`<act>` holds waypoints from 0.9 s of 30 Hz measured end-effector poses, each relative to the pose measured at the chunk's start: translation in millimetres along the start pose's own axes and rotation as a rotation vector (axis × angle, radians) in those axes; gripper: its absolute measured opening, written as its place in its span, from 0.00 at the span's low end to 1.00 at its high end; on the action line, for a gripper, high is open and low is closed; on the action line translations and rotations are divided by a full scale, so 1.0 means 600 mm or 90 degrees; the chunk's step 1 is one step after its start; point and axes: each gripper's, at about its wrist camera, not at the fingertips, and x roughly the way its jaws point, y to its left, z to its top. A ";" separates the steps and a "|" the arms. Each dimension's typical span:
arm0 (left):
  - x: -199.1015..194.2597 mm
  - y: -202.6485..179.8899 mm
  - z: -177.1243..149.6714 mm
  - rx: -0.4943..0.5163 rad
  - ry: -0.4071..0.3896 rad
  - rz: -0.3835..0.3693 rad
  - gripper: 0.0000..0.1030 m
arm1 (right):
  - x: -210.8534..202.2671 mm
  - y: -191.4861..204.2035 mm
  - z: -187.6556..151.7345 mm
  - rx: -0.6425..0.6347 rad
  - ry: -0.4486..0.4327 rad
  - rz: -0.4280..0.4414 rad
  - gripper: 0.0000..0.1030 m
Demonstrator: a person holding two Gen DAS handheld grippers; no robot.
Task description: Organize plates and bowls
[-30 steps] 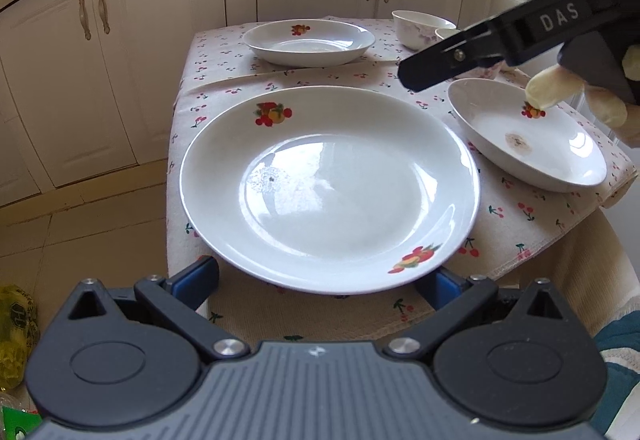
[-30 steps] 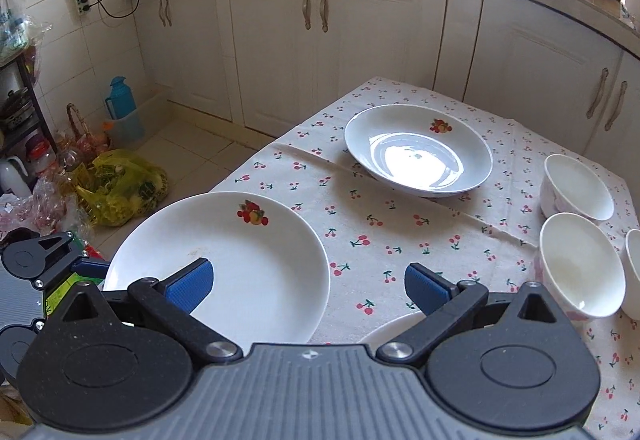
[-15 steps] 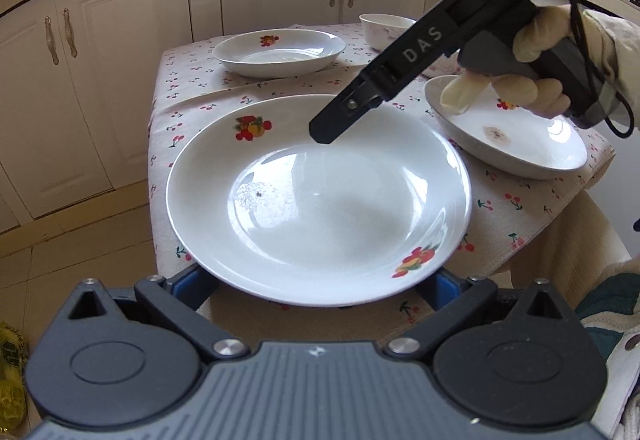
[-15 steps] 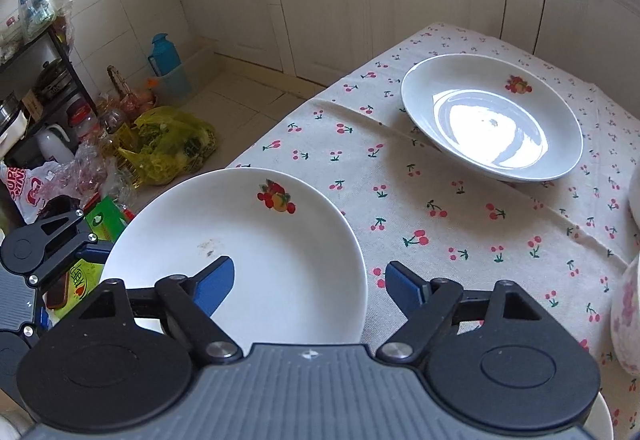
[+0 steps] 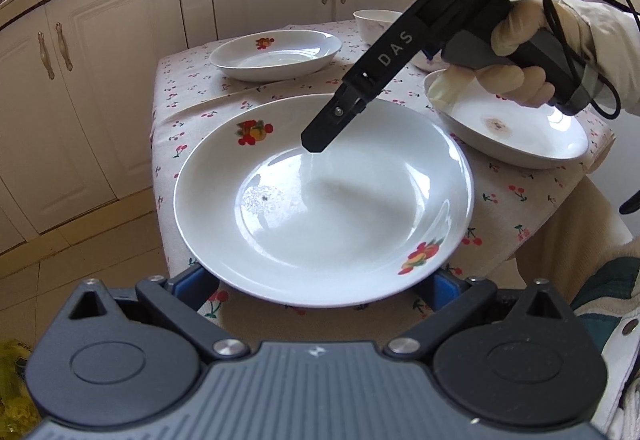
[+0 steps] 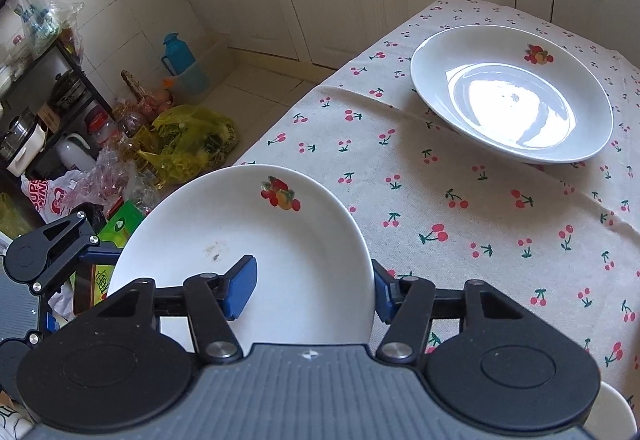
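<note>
A large white plate [image 5: 340, 216] with fruit decals overhangs the near edge of the cherry-print table [image 6: 500, 224]. My left gripper [image 5: 318, 282] sits below the plate's near rim. Its jaws stand wide apart and the plate hides both pads. The same plate [image 6: 248, 240] fills the lower left of the right wrist view. My right gripper [image 6: 312, 292] is closing on the plate's right rim, one blue pad inside the plate and the other outside the rim. The right gripper [image 5: 316, 140] reaches down over the plate's far side, held by a gloved hand [image 5: 516, 68].
A second fruit-print plate [image 5: 276, 54] [image 6: 512, 96] lies at the table's far side. A third plate [image 5: 508, 128] with a brown stain sits to the right, and a white bowl [image 5: 376, 24] stands behind. Bags and bottles [image 6: 180, 144] crowd the floor beside the table.
The right gripper came down and across onto the big plate, and its jaws went from wide apart to closed over the rim. The left gripper stayed put.
</note>
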 end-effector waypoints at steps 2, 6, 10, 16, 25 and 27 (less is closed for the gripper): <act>0.003 0.006 0.006 -0.005 -0.002 -0.004 0.99 | -0.002 -0.002 0.004 -0.002 -0.005 -0.006 0.62; 0.013 0.012 0.026 0.007 -0.019 -0.001 0.98 | -0.010 -0.016 0.012 0.007 -0.017 -0.025 0.62; 0.036 0.014 0.045 0.022 -0.023 -0.007 0.98 | -0.018 -0.040 0.020 0.022 -0.031 -0.042 0.63; 0.063 0.016 0.065 0.039 -0.026 -0.015 0.98 | -0.018 -0.064 0.029 0.035 -0.040 -0.067 0.63; 0.084 0.017 0.081 0.048 -0.027 -0.027 0.98 | -0.016 -0.087 0.031 0.045 -0.042 -0.091 0.63; 0.087 0.016 0.082 0.049 -0.026 -0.028 0.98 | -0.017 -0.090 0.030 0.048 -0.041 -0.094 0.63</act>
